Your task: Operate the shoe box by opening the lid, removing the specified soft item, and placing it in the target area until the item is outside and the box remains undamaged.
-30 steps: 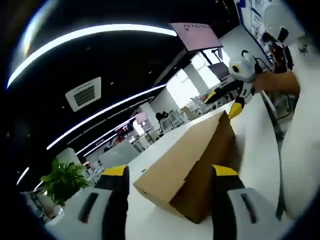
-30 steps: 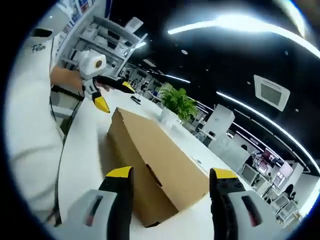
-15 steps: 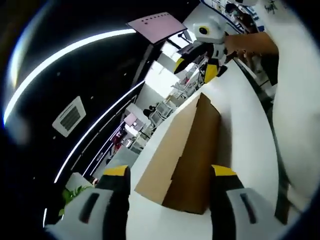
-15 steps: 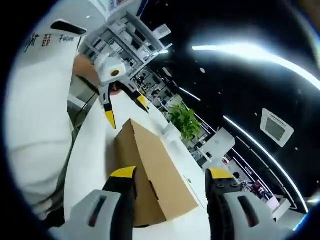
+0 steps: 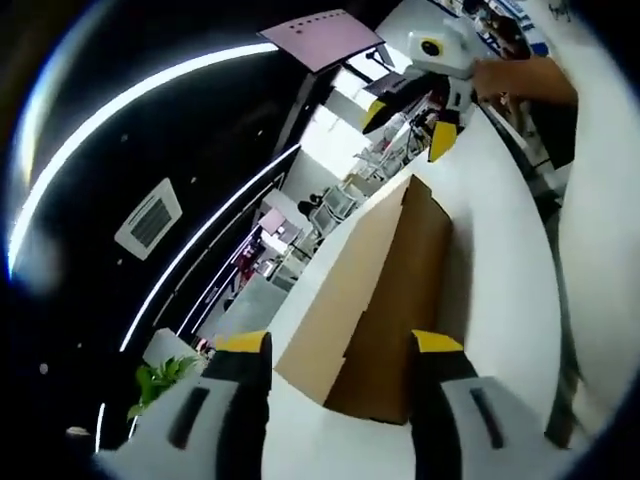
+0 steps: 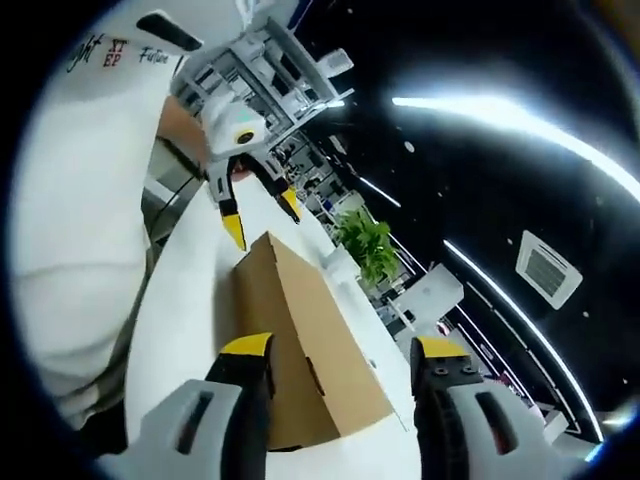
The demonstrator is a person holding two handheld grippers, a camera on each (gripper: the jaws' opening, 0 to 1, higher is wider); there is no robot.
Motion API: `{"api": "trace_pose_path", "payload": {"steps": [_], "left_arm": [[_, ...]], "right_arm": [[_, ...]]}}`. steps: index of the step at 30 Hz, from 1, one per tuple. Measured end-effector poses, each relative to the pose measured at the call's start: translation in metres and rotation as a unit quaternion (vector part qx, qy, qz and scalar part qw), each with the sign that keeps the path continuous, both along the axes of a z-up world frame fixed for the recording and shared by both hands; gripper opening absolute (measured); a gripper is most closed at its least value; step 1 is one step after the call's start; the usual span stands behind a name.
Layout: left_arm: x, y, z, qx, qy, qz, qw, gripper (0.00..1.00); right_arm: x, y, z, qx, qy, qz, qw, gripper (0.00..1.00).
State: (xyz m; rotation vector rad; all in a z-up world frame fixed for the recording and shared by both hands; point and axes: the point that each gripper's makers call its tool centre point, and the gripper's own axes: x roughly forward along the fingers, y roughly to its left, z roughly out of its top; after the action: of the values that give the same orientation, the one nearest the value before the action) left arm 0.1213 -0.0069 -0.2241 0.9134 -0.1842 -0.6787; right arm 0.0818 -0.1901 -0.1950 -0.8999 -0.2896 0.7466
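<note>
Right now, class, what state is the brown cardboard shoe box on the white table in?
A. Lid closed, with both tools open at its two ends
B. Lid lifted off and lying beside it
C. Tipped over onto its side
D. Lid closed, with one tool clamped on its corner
A: the brown cardboard shoe box lies flat with its lid closed on the white table, and the left tool and right tool both stand open, clear of it.
</note>
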Motion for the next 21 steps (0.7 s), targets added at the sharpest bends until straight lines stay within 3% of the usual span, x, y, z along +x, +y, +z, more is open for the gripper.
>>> {"api": "trace_pose_path", "payload": {"steps": [3,5,7,13,14,16,17,20,21], "left_arm": [[-0.003,0.000,-0.002,0.000,0.000,-0.009,1.0000,0.48],[-0.004,0.002,0.003,-0.013,-0.014,-0.005,0.9998,0.47],[-0.007,-0.002,0.008,-0.047,-0.004,-0.018,0.9987,0.51],[-0.007,-0.002,0.004,-0.048,-0.001,-0.018,0.9987,0.48],[-0.006,-0.003,0.002,-0.037,-0.005,-0.020,0.9991,0.44],[0.006,0.009,0.006,0.023,-0.063,0.025,0.9974,0.37],[0.008,0.009,0.003,0.050,-0.075,0.031,0.9954,0.38],[0.004,0.003,-0.002,0.028,-0.051,0.013,0.9982,0.43],[0.003,0.002,-0.002,0.031,-0.056,0.015,0.9978,0.44]], "right_arm": [[0.002,-0.001,-0.003,-0.007,-0.008,-0.006,0.9999,0.59],[0.003,0.000,-0.004,-0.013,-0.014,-0.011,0.9998,0.62],[0.002,0.003,-0.009,-0.025,-0.010,-0.009,0.9996,0.59],[0.006,0.004,-0.017,-0.041,-0.014,-0.018,0.9989,0.58],[0.006,0.004,-0.018,-0.044,-0.016,-0.022,0.9987,0.58],[0.008,0.001,-0.022,-0.058,-0.012,-0.035,0.9976,0.58],[0.009,0.001,-0.024,-0.065,-0.010,-0.040,0.9970,0.58],[0.012,-0.001,-0.027,-0.073,-0.013,-0.053,0.9958,0.60],[0.013,-0.003,-0.027,-0.078,-0.015,-0.059,0.9951,0.60]]}}
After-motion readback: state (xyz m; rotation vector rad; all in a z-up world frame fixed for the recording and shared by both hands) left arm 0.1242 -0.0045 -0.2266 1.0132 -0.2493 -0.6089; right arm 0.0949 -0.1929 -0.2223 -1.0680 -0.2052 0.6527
